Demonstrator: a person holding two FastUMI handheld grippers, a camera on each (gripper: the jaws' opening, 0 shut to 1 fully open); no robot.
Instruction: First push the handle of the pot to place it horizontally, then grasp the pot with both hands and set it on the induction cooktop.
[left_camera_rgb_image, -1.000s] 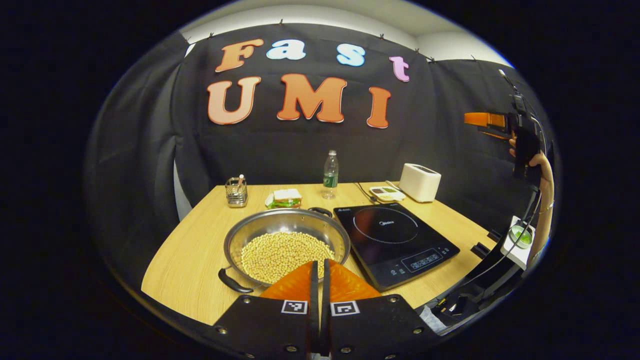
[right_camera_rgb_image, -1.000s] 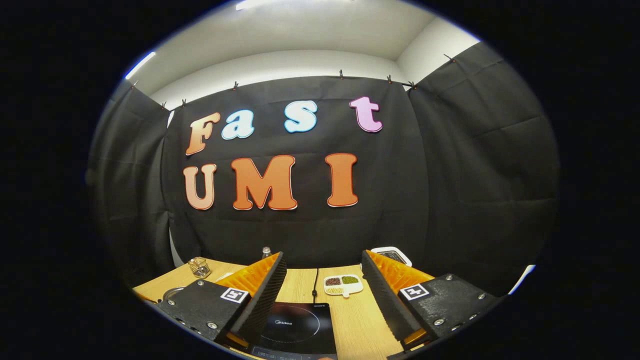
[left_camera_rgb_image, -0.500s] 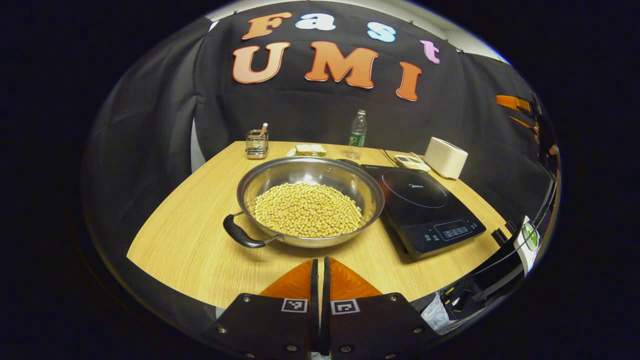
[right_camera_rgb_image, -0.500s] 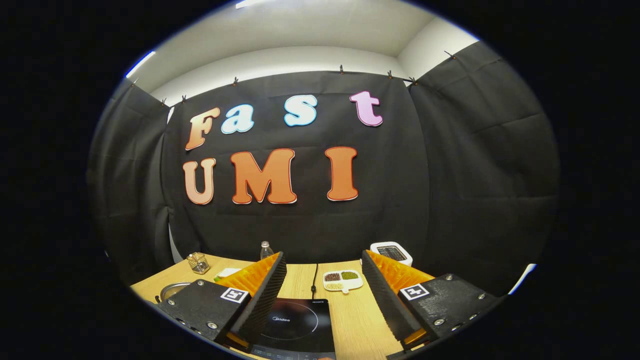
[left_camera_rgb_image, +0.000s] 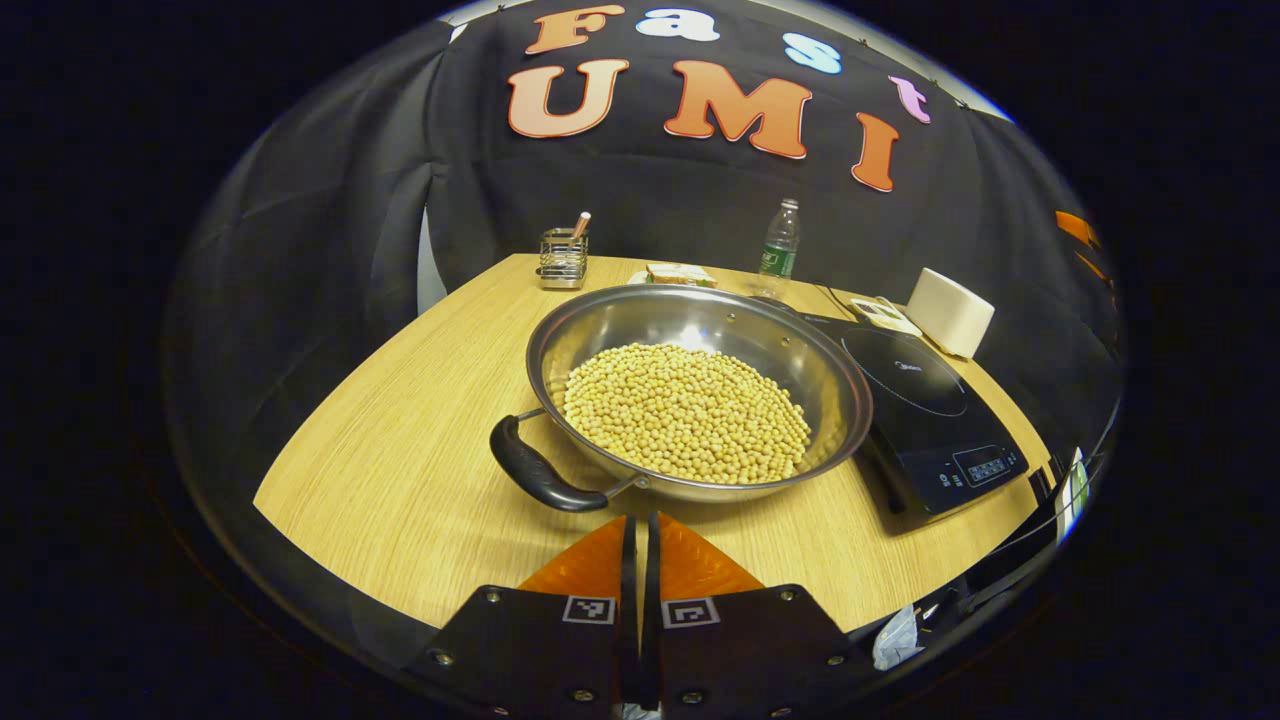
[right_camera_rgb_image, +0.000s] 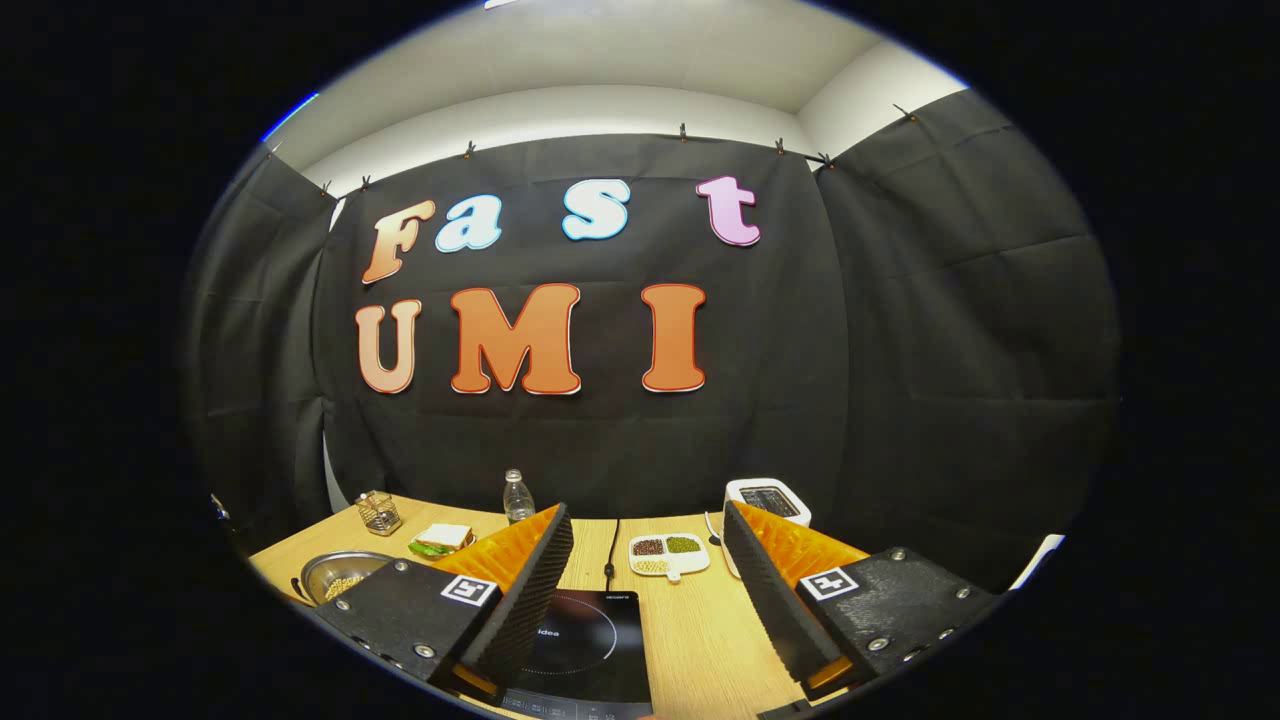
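My left claw (left_camera_rgb_image: 636, 530) is closed on nothing, just short of the pot's (left_camera_rgb_image: 700, 395) near handle (left_camera_rgb_image: 537, 470). The pot (full of beans) sits on the surface (left_camera_rgb_image: 400, 450) beside the induction cooktop (left_camera_rgb_image: 930, 410) — my right claw (right_camera_rgb_image: 645, 560) hangs spread wide above that cooktop.

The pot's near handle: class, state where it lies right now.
In the left gripper view the near handle sits at the pot's lower-left rim on the table, just ahead of the left gripper.

Table's (left_camera_rgb_image: 400, 440) far edge: utensil rack (left_camera_rgb_image: 562, 258), sandwich (right_camera_rgb_image: 441, 539), bottle (left_camera_rgb_image: 779, 238), toaster (left_camera_rgb_image: 949, 311), 3-compartment dish (right_camera_rgb_image: 668, 553).
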